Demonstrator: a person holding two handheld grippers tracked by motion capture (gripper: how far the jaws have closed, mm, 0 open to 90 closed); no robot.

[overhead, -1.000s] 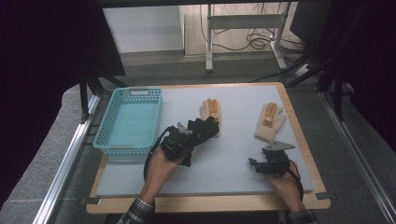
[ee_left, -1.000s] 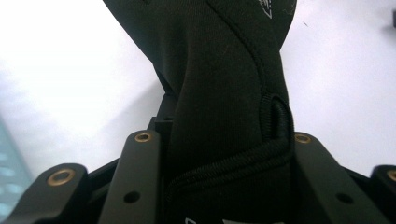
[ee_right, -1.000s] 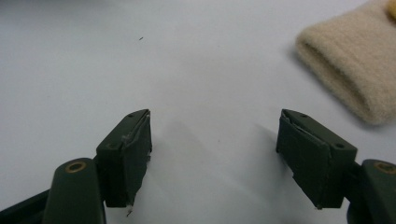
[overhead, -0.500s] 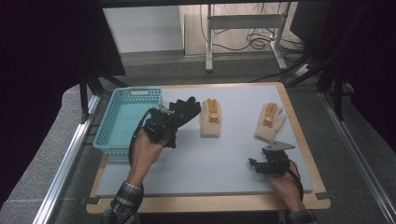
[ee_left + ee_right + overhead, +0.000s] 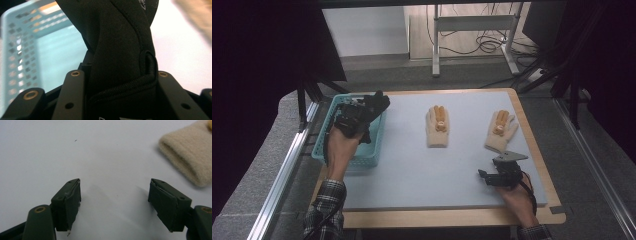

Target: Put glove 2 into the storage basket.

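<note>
My left gripper (image 5: 362,116) is shut on a black glove (image 5: 374,106) and holds it over the near right part of the light blue basket (image 5: 325,145). In the left gripper view the black glove (image 5: 120,50) is pinched between the jaws and hangs in front of the basket (image 5: 22,50). Two cream gloves lie on the pale mat, one in the middle (image 5: 437,126) and one at the right (image 5: 501,131). My right gripper (image 5: 486,177) rests open low on the mat near the front right, with nothing between its fingers (image 5: 67,202). A cream glove's cuff (image 5: 190,152) lies ahead to its right.
The pale mat (image 5: 412,170) lies on a wooden tabletop (image 5: 452,219). Metal rails (image 5: 282,170) run along both sides of the table. A white desk frame and cables (image 5: 477,30) stand on the floor beyond the table.
My left gripper has carried the black glove leftward from beside the middle cream glove to above the basket. The right gripper has stayed where it was.
</note>
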